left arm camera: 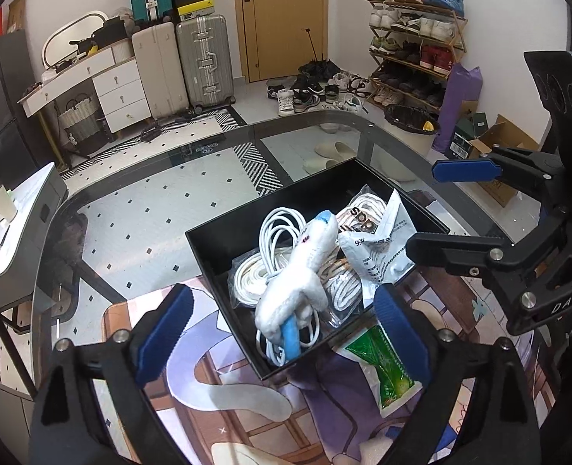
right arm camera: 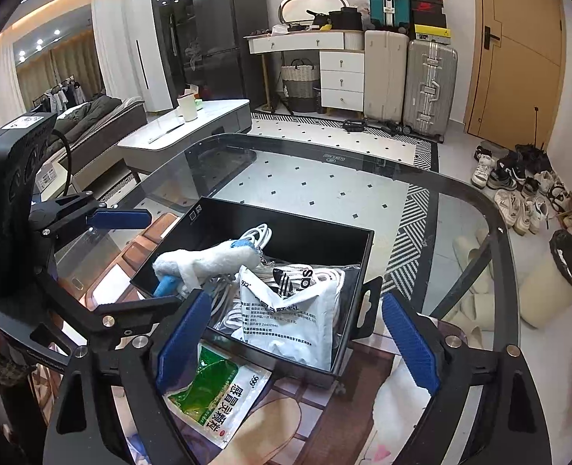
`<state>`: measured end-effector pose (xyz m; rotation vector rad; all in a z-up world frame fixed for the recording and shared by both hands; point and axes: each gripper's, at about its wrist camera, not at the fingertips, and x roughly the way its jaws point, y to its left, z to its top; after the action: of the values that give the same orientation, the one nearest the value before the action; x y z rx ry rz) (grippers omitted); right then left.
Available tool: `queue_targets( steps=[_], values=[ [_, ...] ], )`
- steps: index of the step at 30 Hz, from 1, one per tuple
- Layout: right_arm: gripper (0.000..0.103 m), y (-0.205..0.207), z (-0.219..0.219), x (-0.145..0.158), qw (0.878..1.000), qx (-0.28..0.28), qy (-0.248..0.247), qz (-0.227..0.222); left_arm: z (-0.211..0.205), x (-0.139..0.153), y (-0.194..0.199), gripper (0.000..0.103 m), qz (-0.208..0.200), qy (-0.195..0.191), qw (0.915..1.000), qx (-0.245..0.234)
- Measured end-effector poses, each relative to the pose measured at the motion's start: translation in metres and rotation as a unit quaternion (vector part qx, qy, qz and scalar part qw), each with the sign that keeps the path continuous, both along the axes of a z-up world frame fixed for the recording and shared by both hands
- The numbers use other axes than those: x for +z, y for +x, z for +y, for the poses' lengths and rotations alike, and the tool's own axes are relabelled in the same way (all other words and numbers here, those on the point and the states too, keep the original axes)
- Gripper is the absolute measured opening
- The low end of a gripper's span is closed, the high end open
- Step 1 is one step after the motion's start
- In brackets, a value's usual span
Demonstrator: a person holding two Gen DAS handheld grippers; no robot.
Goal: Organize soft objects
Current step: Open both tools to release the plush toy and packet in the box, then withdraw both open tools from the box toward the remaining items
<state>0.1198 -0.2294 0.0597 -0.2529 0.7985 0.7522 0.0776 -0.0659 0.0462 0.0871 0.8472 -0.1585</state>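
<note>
**A:** Green and white, that sachet (right arm camera: 218,391) lies nearest us on the printed mat (left arm camera: 247,418), just outside the near wall of the black tray (left arm camera: 208,248). It looks like the one soft thing not yet put away.

**B:** Which tool takes it? The right gripper (right arm camera: 297,343) hangs with its blue pads spread wide and nothing between them, and its left pad sits right over the sachet's top edge.

**A:** The right one, I'd say. The left gripper (left arm camera: 282,333) is just as wide and just as empty, poised above the near end of the tray.

**B:** How would you grip it?

**A:** Come down on one edge and pinch the flat seal, not the full belly; the film looks slick and would likely slide out of the pads. Lift high enough to pass the tray wall.

**B:** And where does it go?

**A:** Further in, the plush shark (left arm camera: 305,271) lies across the coiled white cable (left arm camera: 276,232), with the white pouch (right arm camera: 289,321) and a bagged bundle of laces (left arm camera: 363,209) beyond. The bare black floor at the far left of the tray is the best landing place.

**B:** Risk?

**A:** Catching the shark, which pokes over the wall.
</note>
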Motion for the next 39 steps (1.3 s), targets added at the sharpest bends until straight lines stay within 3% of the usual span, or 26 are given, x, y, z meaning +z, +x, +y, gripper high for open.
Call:
queue_targets(
  steps=[4,12,21,39],
  values=[
    [0.101,-0.012,-0.008,0.001,1.0,0.006,0.008,-0.014,0.005,0.0,-0.01,0.102,0.006,-0.016,0.9998,0.004],
    [0.102,-0.033,-0.02,0.0,0.999,0.008,0.024,-0.021,0.018,-0.011,-0.034,0.103,0.001,-0.03,0.9992,0.027],
    [0.102,-0.049,-0.022,-0.004,1.0,0.005,0.007,-0.021,0.015,-0.014,-0.058,0.103,-0.011,-0.005,0.9996,0.024],
    [0.102,-0.077,-0.02,-0.031,1.0,0.009,0.012,0.012,-0.001,-0.016,-0.094,0.103,-0.02,0.005,0.9998,0.008]
  ],
)
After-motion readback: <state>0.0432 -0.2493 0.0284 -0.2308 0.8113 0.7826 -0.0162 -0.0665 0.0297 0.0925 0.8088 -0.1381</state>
